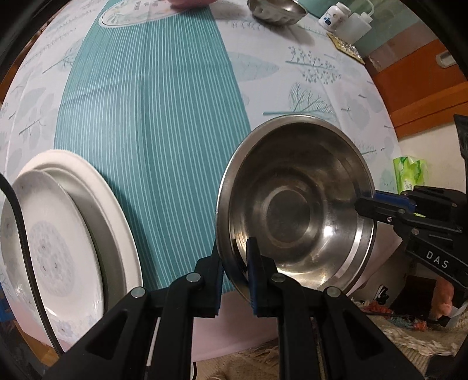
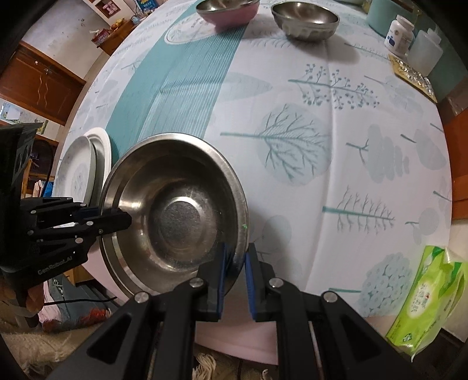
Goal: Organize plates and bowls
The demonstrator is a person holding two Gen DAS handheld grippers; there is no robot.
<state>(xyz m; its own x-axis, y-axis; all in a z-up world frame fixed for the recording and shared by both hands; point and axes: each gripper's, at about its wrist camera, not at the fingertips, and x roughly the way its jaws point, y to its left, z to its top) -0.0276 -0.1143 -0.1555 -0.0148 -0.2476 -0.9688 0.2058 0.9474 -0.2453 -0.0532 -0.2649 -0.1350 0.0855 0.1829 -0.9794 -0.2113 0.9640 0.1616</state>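
Observation:
A steel bowl (image 1: 295,204) is held over the near edge of the table, and both grippers pinch its rim. My left gripper (image 1: 235,274) is shut on the rim on one side. My right gripper (image 2: 235,271) is shut on the opposite rim; it shows in the left wrist view (image 1: 365,206) at the right. The bowl also shows in the right wrist view (image 2: 175,216), with the left gripper (image 2: 117,217) at its left rim. Two stacked white plates (image 1: 58,233) lie at the near left edge, also in the right wrist view (image 2: 84,166).
A second steel bowl (image 2: 305,22) and a pink bowl (image 2: 228,11) stand at the far side. A white pill bottle (image 2: 399,32), a plastic bottle (image 2: 424,51) and a foil pack (image 2: 412,74) sit far right. A green tissue pack (image 2: 430,295) lies near right.

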